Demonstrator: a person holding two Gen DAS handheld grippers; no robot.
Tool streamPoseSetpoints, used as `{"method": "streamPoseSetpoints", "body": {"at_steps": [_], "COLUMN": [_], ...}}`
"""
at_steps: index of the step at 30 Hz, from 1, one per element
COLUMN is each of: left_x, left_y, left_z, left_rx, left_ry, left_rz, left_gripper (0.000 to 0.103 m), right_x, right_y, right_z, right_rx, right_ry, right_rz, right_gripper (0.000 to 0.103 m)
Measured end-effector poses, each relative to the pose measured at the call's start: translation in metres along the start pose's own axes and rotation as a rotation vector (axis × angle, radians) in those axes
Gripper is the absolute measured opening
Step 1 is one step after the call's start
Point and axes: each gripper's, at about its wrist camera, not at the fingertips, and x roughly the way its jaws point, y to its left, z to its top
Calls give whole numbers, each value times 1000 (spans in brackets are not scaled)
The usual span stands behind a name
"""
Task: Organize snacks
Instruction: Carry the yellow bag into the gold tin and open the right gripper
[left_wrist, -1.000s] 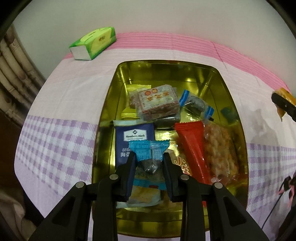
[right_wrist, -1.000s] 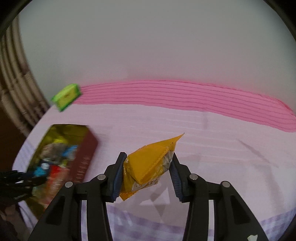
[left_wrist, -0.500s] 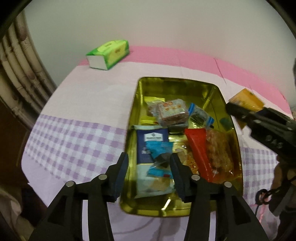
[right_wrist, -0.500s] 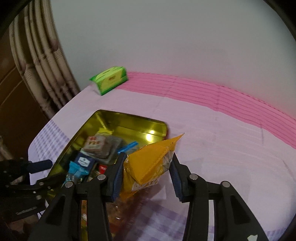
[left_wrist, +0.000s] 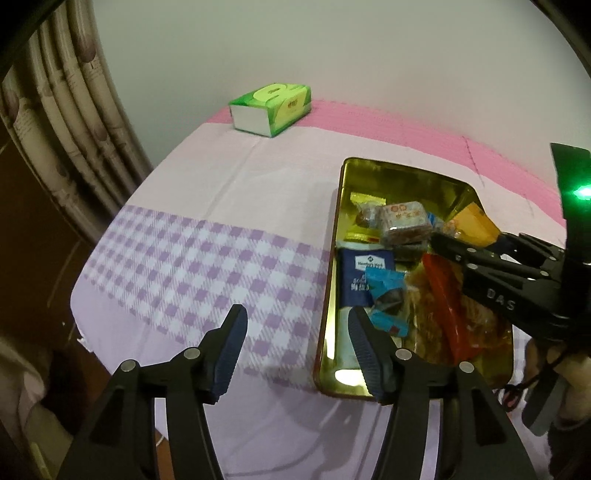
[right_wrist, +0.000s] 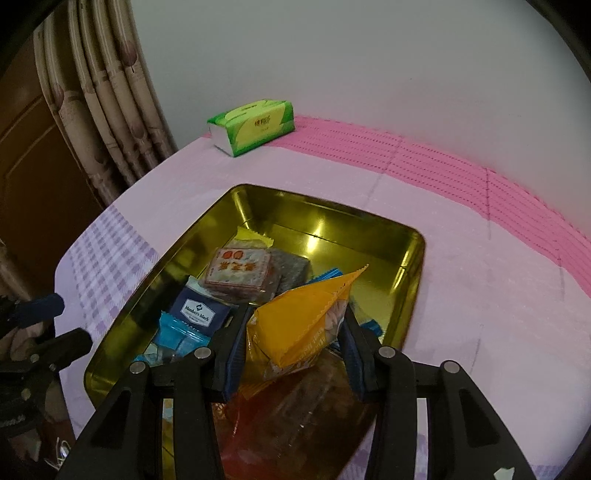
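Note:
A gold tin (left_wrist: 340, 206) (right_wrist: 288, 210) on the table holds several snacks: a light blue packet (left_wrist: 388, 295) (right_wrist: 177, 332), a navy packet (left_wrist: 364, 273), a red packet (left_wrist: 443, 291) and a wrapped brown cake (right_wrist: 240, 273). My left gripper (left_wrist: 297, 317) hangs over the checked cloth just left of the tin; its jaws are opening with nothing between them. My right gripper (right_wrist: 293, 319) is shut on a yellow snack packet (right_wrist: 306, 317) above the tin's middle. The left wrist view shows that packet (left_wrist: 474, 223) over the tin's right side.
A green tissue box (left_wrist: 271, 109) (right_wrist: 253, 125) stands at the table's far left corner by the wall. A curtain (left_wrist: 74, 129) hangs left of the table. The cloth is purple-checked (left_wrist: 184, 266) in front and pink-striped at the back. A hand (left_wrist: 554, 369) holds the right gripper.
My left gripper let go of the light blue packet, which now lies in the tin, then opened and drew back to the left. The right gripper carried the yellow packet over the tin.

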Motion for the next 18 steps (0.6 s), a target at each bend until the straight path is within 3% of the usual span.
{"method": "streamPoseSetpoints", "body": {"at_steps": [8,12,18], "left_x": [1,2,1], "left_y": [-4,-9,-14], "left_z": [-3,-5,-6], "left_rx": [20,38,55], "left_ry": [3,3,1], "left_rz": [8,18,30], "left_gripper": [58,58,58], "right_x": [6,-4,-27], "right_y": [7,12,18], "right_z": [-4,-7,-13], "right_rx": [-6,-18,-7], "right_ry": [10,-14,-42], "right_rz": [-19,-39,-36], "right_gripper": [50,67,79]}}
